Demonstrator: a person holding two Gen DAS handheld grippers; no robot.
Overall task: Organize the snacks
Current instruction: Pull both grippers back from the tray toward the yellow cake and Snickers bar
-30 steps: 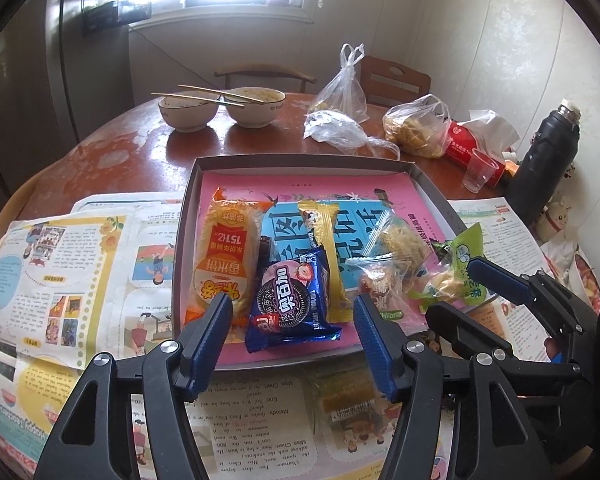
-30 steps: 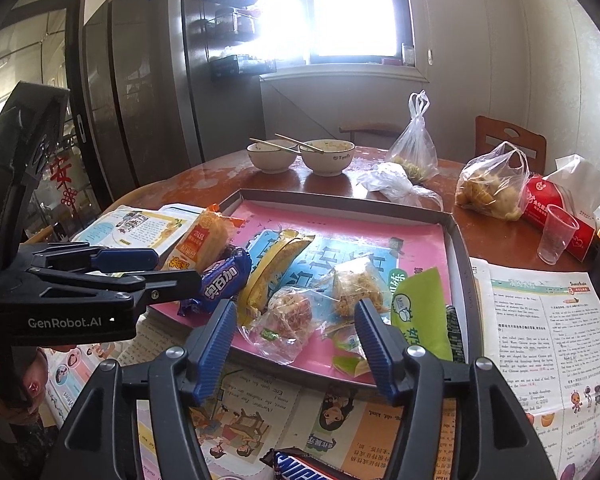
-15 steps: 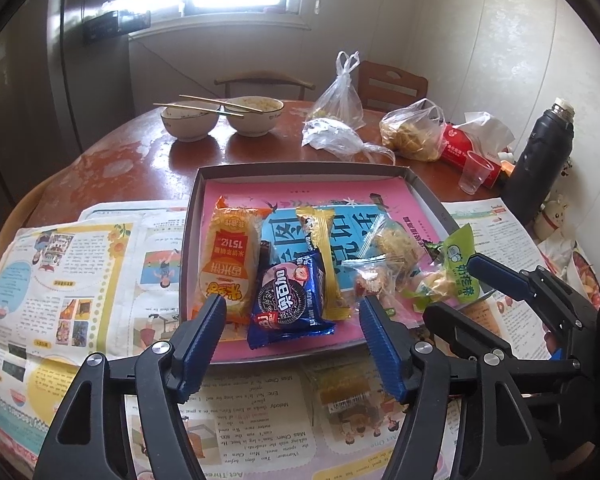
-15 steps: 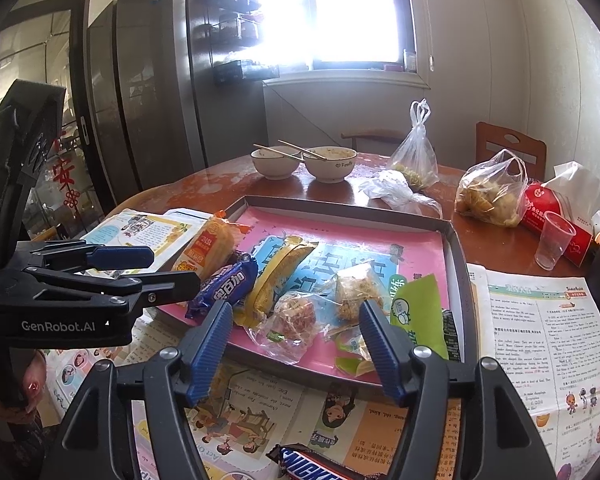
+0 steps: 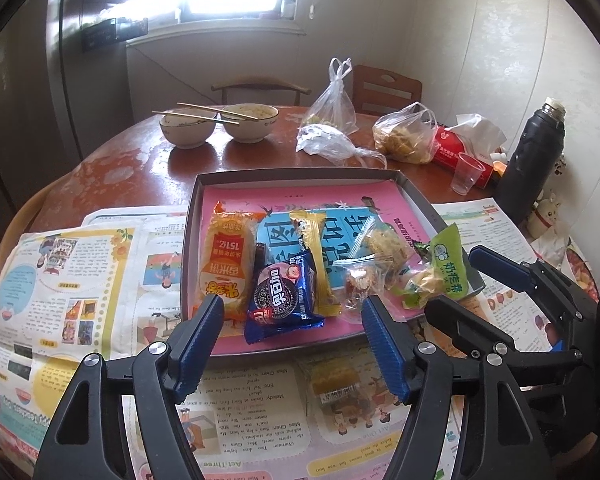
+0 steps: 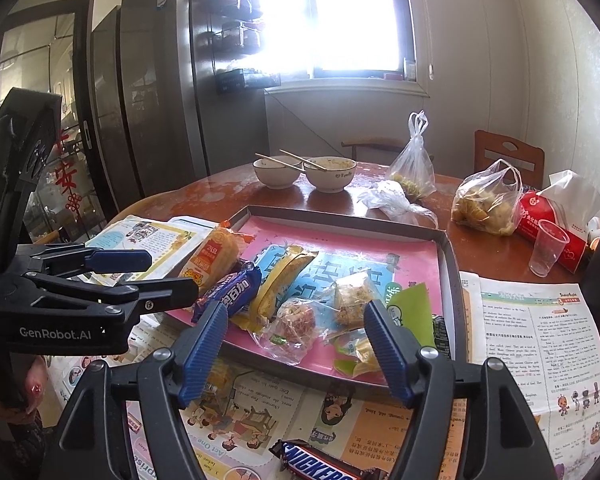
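A shallow grey tray with a pink lining holds several snacks: an orange rice-cake pack, a blue cookie pack, a yellow bar, clear bags of treats and a green pack. My left gripper is open and empty, above the tray's near edge. My right gripper is open and empty, also at the near edge. A Snickers bar lies on the newspaper below it.
Newspapers cover the near table. A small clear-wrapped snack lies on the paper. Two bowls with chopsticks, plastic bags, a plastic cup, a red tissue pack and a black flask stand behind the tray.
Both grippers have drawn back and risen a little from the tray, still open. The Snickers bar has come into the right wrist view.
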